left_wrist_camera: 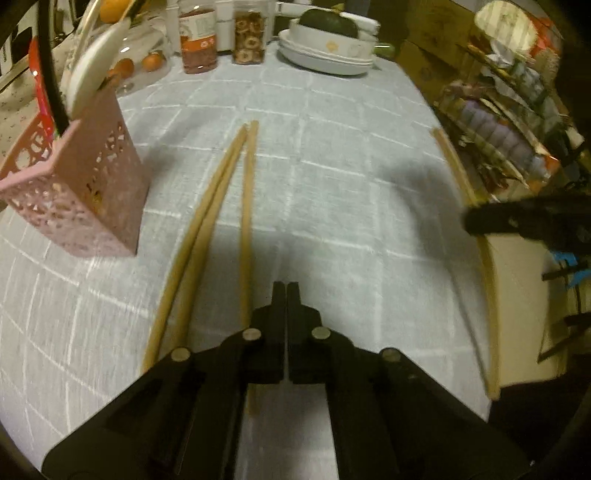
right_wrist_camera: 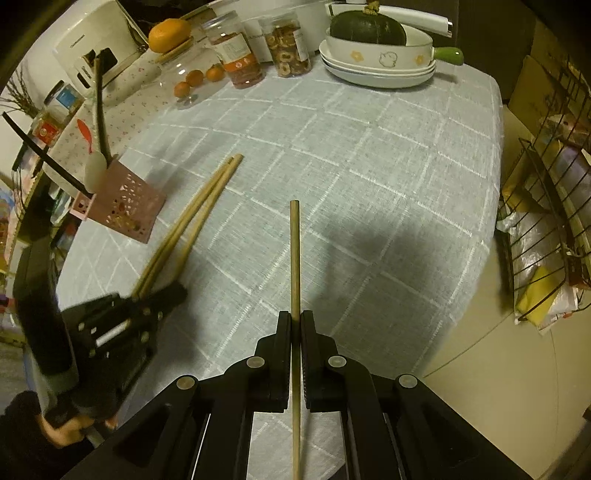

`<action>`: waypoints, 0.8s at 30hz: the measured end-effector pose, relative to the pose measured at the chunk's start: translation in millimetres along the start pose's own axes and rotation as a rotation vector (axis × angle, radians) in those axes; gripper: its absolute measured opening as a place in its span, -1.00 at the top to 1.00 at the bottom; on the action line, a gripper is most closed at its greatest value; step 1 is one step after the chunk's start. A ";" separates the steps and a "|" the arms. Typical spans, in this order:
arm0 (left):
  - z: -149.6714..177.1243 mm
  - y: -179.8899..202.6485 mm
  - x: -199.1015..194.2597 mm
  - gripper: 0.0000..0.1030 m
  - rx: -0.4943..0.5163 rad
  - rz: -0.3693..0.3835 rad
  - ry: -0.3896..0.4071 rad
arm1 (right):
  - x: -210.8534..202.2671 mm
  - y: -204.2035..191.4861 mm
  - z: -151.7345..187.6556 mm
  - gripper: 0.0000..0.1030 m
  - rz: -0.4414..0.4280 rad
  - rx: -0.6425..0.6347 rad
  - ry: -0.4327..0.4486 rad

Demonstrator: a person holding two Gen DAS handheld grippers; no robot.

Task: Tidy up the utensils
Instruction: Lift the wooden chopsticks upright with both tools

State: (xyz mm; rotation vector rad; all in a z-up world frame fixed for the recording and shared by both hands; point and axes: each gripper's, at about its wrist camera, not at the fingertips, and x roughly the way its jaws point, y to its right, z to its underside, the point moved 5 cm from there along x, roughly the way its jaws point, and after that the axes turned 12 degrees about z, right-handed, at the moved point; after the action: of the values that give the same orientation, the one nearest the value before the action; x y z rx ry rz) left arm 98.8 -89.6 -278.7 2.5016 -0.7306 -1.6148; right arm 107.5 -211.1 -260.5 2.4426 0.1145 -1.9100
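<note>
My right gripper (right_wrist_camera: 294, 319) is shut on one wooden chopstick (right_wrist_camera: 294, 258) and holds it above the grey checked tablecloth (right_wrist_camera: 369, 166); the same chopstick (left_wrist_camera: 465, 206) and gripper (left_wrist_camera: 480, 221) show at the right in the left wrist view. My left gripper (left_wrist_camera: 286, 288) is shut, with nothing seen between its jaws, just above three loose chopsticks (left_wrist_camera: 221, 192) lying on the cloth; they also show in the right wrist view (right_wrist_camera: 195, 214) beside my left gripper (right_wrist_camera: 173, 291). A pink perforated utensil holder (left_wrist_camera: 81, 199) stands at the left with a white spoon (left_wrist_camera: 92, 70) and dark utensils in it.
At the table's far end stand stacked white dishes with a green squash (right_wrist_camera: 369, 29), two food jars (right_wrist_camera: 236, 55), a glass bowl of oranges (right_wrist_camera: 195, 77). A wire rack (right_wrist_camera: 546, 206) stands off the table's right edge, which is close.
</note>
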 end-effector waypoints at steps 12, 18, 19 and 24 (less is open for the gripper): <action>18.1 -19.8 -6.5 0.52 -0.048 -0.019 -0.065 | -0.2 -8.3 4.9 0.91 -0.008 0.009 -0.011; 35.6 -21.3 -14.7 0.52 -0.081 0.010 -0.107 | -4.8 -8.8 5.1 0.91 -0.019 0.019 -0.005; 39.7 -22.1 -13.5 0.52 -0.086 0.016 -0.120 | -5.2 -9.7 4.9 0.91 -0.018 0.019 -0.003; 47.6 -22.9 -14.6 0.90 -0.073 0.021 -0.134 | -9.4 -14.6 3.6 0.91 -0.015 0.021 0.012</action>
State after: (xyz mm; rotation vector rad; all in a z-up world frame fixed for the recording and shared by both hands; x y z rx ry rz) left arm 60.1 -54.2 -294.7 2.3465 -0.6955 -1.7824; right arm 100.6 -197.1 -252.1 2.4730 0.1138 -1.9127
